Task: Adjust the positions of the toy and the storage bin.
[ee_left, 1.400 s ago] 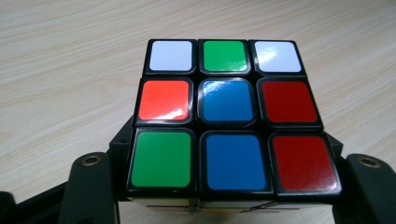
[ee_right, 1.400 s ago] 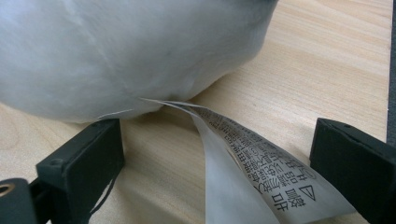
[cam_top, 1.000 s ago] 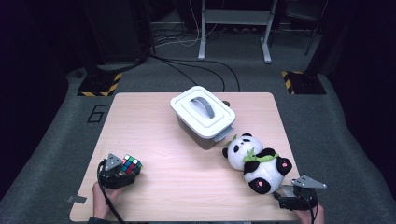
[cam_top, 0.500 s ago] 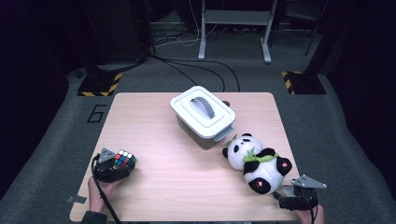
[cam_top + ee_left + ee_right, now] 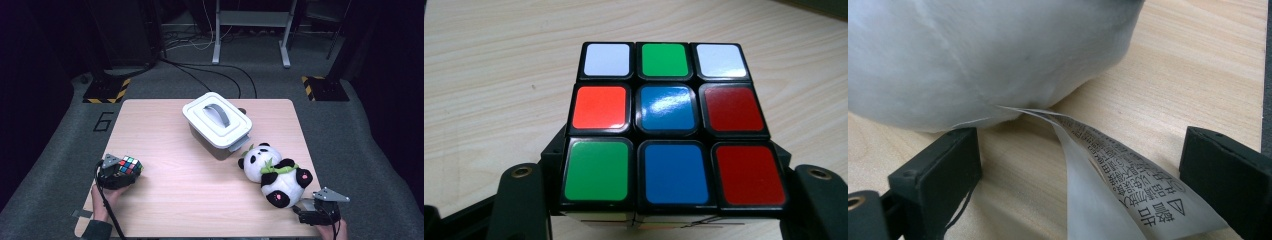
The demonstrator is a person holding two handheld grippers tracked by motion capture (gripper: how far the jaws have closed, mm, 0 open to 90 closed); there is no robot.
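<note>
While the left gripper (image 5: 119, 172) sits at the lower left of the high view, its jaws are clamped on a black-framed puzzle cube with coloured stickers (image 5: 671, 132), which the left gripper view shows wedged between both black jaws above the pale wooden tabletop (image 5: 175, 200). At the lower right of the high view the right gripper (image 5: 320, 210) rests with jaws spread and nothing grasped; in the right gripper view a printed white fabric tag (image 5: 1118, 185) lies between them, trailing from the black-and-white plush panda (image 5: 275, 172). A white lidded plastic box with a grey handle (image 5: 217, 122) stands at the upper centre.
</note>
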